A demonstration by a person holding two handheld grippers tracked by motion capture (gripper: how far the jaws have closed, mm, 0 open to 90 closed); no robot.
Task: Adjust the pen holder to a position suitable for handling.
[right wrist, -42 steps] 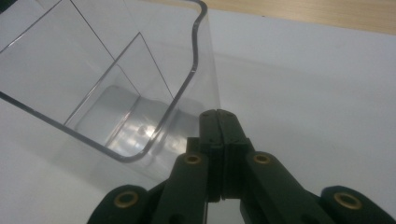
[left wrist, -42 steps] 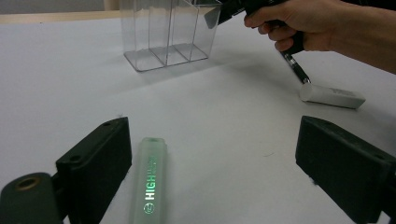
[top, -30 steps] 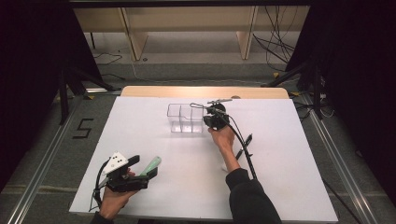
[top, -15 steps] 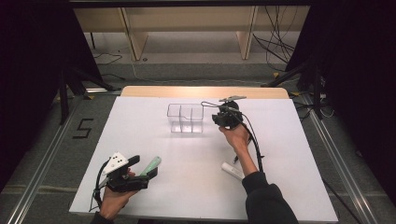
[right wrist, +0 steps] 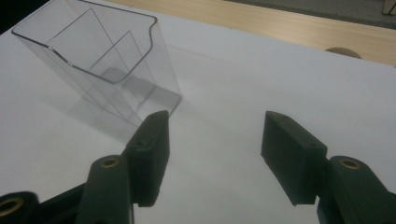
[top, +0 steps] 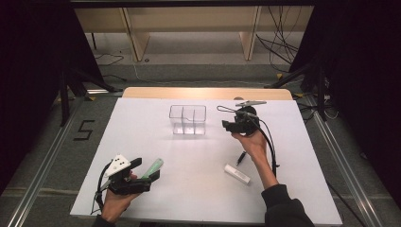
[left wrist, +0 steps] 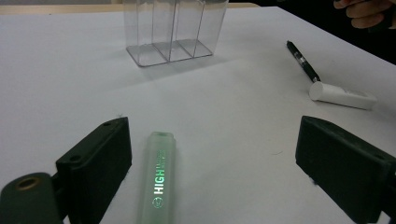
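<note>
Work in hand: stationery looks set to go into the clear organizer (top: 187, 119), which stands upright near the tabletop's (top: 142, 142) far middle, its compartments empty as far as I can see.
Left tongs (top: 153, 175): low at the near left corner, jaws spread wide. Nothing is pinched.
Highlighter (left wrist: 158, 182): pale green, lying flat between the left jaws, close to one jaw; whether it touches that jaw I cannot tell. The jaws straddle it along its length, probably so that closing them takes it across the barrel.
Right tongs (top: 228, 125): held above the tabletop just right of the organizer, pointing toward it. The jaws have just been opening and stand apart with bare tabletop between them.
Right tongs' view: the organizer sits ahead and to the left of the jaws, seen tilted because the camera is tilted.
Pen (top: 241, 157): black, lying on the tabletop near the right wrist, untouched.
White tube (top: 237, 174): capped, lying just beside the pen's near end; in the left tongs' view the two seem to meet, though contact is unclear.
Judgement: nothing is stowed yet; the highlighter seems the likeliest next pick, since the left jaws already bracket it, and a square grip matters because a round barrel can roll out.
</note>
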